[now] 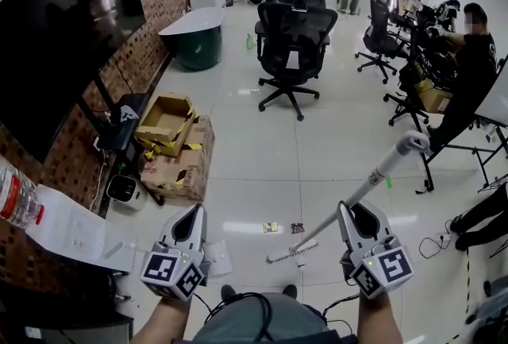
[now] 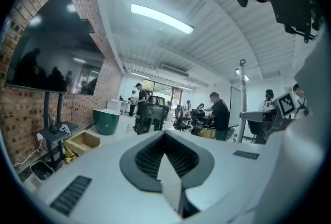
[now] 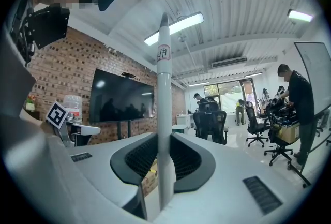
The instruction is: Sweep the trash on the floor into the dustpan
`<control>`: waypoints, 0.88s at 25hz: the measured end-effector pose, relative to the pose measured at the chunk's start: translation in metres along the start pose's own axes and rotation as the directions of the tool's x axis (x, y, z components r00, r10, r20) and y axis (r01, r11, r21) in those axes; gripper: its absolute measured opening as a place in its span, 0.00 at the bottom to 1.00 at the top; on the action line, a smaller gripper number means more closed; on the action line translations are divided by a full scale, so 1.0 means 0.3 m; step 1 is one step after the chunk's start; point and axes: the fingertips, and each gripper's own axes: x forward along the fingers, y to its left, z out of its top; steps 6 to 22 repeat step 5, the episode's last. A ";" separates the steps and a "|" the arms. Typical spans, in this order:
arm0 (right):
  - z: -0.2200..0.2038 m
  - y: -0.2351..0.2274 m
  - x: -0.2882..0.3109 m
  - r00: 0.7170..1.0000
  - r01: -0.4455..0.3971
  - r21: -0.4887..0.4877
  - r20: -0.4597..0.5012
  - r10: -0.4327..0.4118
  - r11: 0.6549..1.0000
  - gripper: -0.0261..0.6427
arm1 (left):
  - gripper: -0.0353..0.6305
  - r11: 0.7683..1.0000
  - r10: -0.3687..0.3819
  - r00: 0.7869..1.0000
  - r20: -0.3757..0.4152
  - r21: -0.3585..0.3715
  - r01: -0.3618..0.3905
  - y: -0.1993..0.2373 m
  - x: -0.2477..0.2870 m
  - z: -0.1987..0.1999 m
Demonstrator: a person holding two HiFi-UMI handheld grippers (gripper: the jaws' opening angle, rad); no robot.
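Note:
Two small bits of trash (image 1: 271,227) (image 1: 298,227) lie on the glossy white floor ahead of me. A white broom (image 1: 381,169) slants from its handle tip at upper right down to its head (image 1: 290,253) on the floor, just short of the trash. My right gripper (image 1: 354,212) is shut on the broom handle (image 3: 164,114), which stands upright between the jaws in the right gripper view. At lower left, my left gripper (image 1: 190,217) is shut on a thin white plate (image 2: 171,181), the dustpan (image 1: 216,258) hanging beside it, mostly hidden.
Open cardboard boxes (image 1: 176,142) lie by the brick wall under a TV (image 1: 67,25), with a small white appliance (image 1: 123,189) beside them. A black office chair (image 1: 292,40) stands ahead. People and more chairs (image 1: 444,72) fill the right side. A cable (image 1: 435,243) trails at right.

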 end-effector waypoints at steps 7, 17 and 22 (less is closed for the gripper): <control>-0.017 0.006 -0.027 1.000 -0.001 0.003 -0.005 0.001 1.000 0.19 | 0.06 1.000 -0.002 1.000 -0.004 -0.001 0.002 -0.009 -0.013 -0.014; -0.017 0.006 -0.027 1.000 -0.001 0.003 -0.005 0.001 1.000 0.19 | 0.06 1.000 -0.002 1.000 -0.004 -0.001 0.002 -0.009 -0.013 -0.014; -0.017 0.006 -0.027 1.000 -0.001 0.003 -0.005 0.001 1.000 0.19 | 0.06 1.000 -0.002 1.000 -0.004 -0.001 0.002 -0.009 -0.013 -0.014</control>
